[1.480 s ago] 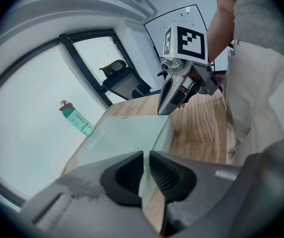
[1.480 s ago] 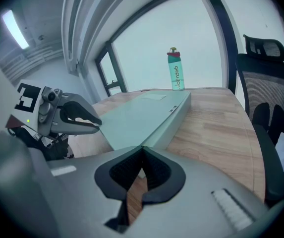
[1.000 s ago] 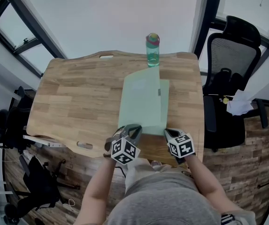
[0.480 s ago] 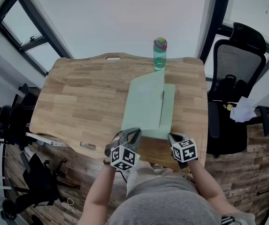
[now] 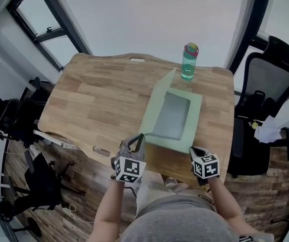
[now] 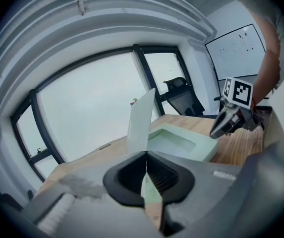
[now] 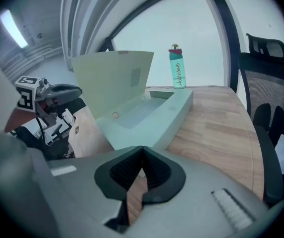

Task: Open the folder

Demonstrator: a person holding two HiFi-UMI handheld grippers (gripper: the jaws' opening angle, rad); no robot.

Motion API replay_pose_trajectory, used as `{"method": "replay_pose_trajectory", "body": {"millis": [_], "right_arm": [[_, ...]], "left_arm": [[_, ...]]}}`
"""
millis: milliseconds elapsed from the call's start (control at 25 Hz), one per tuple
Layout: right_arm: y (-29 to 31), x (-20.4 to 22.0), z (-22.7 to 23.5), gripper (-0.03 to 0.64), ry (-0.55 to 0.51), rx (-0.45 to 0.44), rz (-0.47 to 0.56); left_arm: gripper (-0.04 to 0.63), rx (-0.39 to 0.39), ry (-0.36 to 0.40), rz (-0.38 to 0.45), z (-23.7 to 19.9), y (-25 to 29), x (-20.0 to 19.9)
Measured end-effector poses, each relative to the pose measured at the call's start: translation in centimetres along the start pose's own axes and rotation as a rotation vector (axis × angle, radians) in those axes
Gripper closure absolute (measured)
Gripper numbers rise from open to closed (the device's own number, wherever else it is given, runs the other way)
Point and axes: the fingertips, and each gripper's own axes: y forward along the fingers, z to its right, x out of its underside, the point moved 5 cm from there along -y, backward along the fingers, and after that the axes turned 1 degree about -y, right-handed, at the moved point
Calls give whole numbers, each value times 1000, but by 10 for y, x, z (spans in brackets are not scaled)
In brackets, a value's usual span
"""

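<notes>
Standing over the wooden table (image 5: 94, 100), I have the pale green folder (image 5: 173, 116) lying on its right half, with its short near edge towards me and close to the table's near edge.

A second ago its cover (image 7: 113, 81) still leaned low over the base. Now it has swung up and stands about upright along the left long side, where it is hinged. I judge the opening roughly half done: the inside is exposed, but the cover has yet to pass over and lie flat on the bare wood to the left.

The base reads as a shallow tray, with a broad pale rim round a sunken, greyer panel, and I see nothing lying in it. The cover is a thin stiff sheet, nearly edge-on from above, and its inner face carries a small squarish patch.

Beyond the far end stands a teal water bottle (image 5: 189, 62), close to the cover's far corner but apart from it, so it is worth watching as the sheet swings.

My left gripper (image 5: 136, 141) is clamped on the cover's near edge, with the sheet running up out of the closed jaws. My right gripper (image 5: 193, 153) has its jaws together at the base's near right corner. I cannot tell whether they nip the rim or only rest against it.
</notes>
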Motion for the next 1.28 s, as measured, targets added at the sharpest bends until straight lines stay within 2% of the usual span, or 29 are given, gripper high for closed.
{"method": "replay_pose_trajectory", "body": {"millis": [360, 760, 840, 920, 1000, 1280], "right_arm": [[4, -5, -8, 614, -78, 32, -52], [8, -8, -11, 614, -53, 59, -69], [8, -9, -11, 614, -53, 67, -71], [8, -8, -10, 614, -49, 72, -76], [8, -8, -11, 614, -39, 77, -79], [10, -9, -15, 614, -13, 106, -91]], "left_arm": [[588, -125, -170, 9, -52, -5, 16], [570, -240, -397, -38, -109, 2, 51], [560, -241, -457, -50, -118, 6, 61], [507, -230, -508, -67, -124, 12, 72], [490, -217, -546, -81, -132, 20, 80], [487, -215, -670, -141, -153, 43, 116]]}}
